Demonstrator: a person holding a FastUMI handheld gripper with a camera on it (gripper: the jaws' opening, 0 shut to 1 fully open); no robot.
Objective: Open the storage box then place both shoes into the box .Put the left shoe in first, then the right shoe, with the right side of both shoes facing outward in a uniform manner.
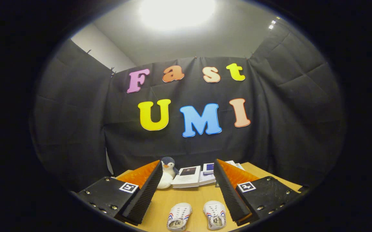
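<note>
Two small white shoes with red and blue side stripes lie side by side on the wooden table, toes pointing away from me. The left shoe (179, 216) and the right shoe (215, 214) sit low between my fingers, close under them. My gripper (187, 172) is open, its two fingers spread wide with nothing between them, held above the table and level with the booth's back wall.
A plush penguin (168, 172) sits at the table's far edge just inside my left finger. Beside it lie a white book (187, 177) and other booklets (209, 168). The wooden table (192, 198) ends at the black cloth wall behind them.
</note>
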